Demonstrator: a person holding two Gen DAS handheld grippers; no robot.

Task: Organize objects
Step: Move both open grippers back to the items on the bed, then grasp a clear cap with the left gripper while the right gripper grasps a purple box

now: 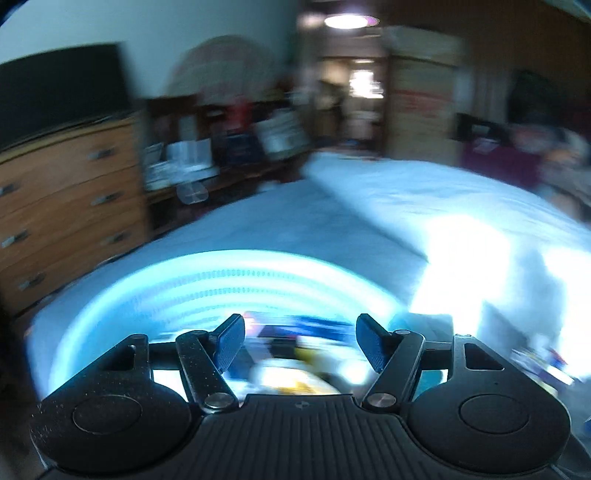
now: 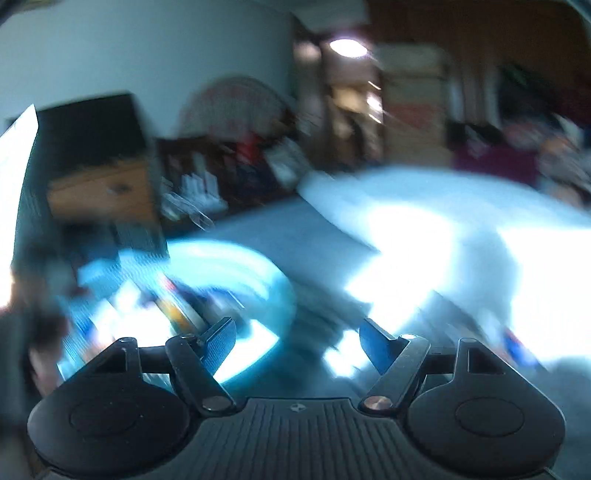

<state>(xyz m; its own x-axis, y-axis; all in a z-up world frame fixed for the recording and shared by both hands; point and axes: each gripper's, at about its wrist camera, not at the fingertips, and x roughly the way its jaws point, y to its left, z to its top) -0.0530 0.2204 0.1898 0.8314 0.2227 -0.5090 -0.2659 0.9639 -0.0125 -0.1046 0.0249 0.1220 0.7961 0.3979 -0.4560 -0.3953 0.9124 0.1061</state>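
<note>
Both views were badly motion-blurred, so counts are limited.

One left claw [image 1: 300,341]: its two fingers stood apart, nothing pinched between them. It hung over one round light-blue basket [image 1: 122,295] with a slotted wall, sitting on the bed [image 1: 295,229]. Inside the basket lay a jumble of small items [image 1: 291,373], white, yellow, blue and red smears; too blurred to count or identify.

One right claw [image 2: 297,343]: two fingers also spread, nothing gripped. It sat to the right of the same basket [image 2: 273,280], over the bedsheet, with the basket's rim near its left finger [image 2: 221,338]. The basket contents [image 2: 177,314] were streaks here too.

Bed: one, covered in a pale blue sheet, with one bright sunlit patch [image 1: 480,266] on the right side. A few more small coloured things [image 1: 543,363] lay on the sheet to the right of the basket; number unclear.

Background: one wooden chest of drawers [image 1: 66,192] on the left, four drawer rows visible, one dark flat screen [image 1: 59,92] on top. One ceiling light [image 1: 349,20] was lit.
</note>
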